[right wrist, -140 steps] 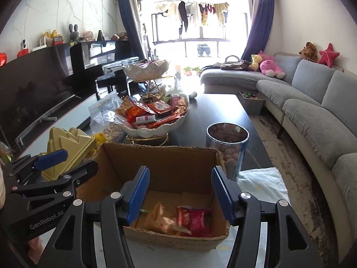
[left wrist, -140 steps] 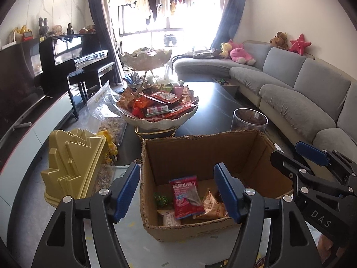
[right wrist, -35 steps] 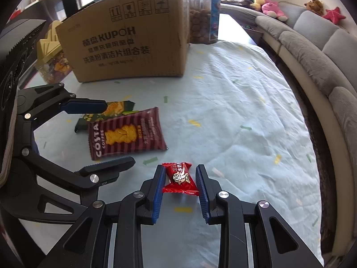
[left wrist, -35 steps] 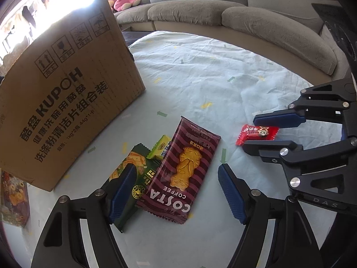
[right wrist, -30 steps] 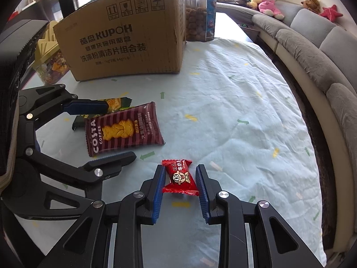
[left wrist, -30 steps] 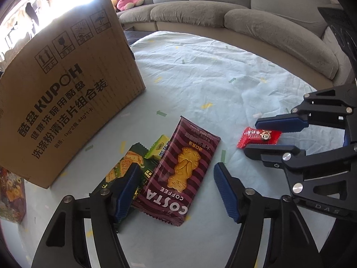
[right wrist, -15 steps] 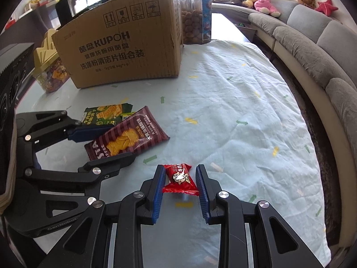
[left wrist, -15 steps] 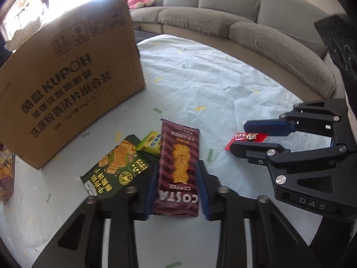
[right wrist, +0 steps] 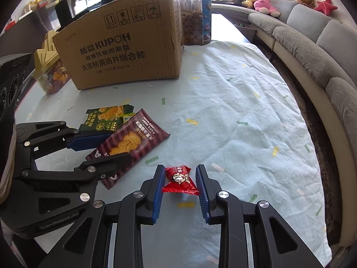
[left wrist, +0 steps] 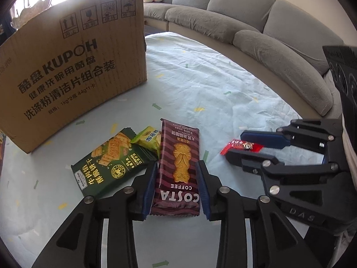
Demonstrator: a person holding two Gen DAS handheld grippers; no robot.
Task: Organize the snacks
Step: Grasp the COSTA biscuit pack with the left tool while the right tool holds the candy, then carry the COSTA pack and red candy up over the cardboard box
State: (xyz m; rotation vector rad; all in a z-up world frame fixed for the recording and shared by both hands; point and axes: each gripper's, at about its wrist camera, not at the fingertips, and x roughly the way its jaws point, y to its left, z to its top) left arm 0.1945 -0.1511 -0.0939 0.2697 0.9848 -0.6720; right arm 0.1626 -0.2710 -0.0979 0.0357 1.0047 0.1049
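Note:
A maroon Costa coffee biscuit pack (left wrist: 179, 163) lies on the pale blue tablecloth (left wrist: 223, 84). My left gripper (left wrist: 176, 164) has a blue pad against each long side of it, and its jaws are opening. To the right, my right gripper (right wrist: 180, 168) is shut on a small red wrapped candy (right wrist: 180, 179), held just above the cloth. A green cracker pack (left wrist: 111, 163) and a small yellow-green packet (left wrist: 148, 138) lie left of the Costa pack. The brown cardboard box (right wrist: 125, 49) stands behind them.
A clear jar of cookies (right wrist: 194, 22) stands behind the box's right corner. A yellow-lidded snack container (right wrist: 50, 71) sits to the box's left. A grey sofa (left wrist: 245, 26) curves around the table's far and right sides.
My left gripper went from open around the Costa pack to closed against its sides, and it rolled so the pack now points straight ahead. The right gripper kept holding the red candy in place.

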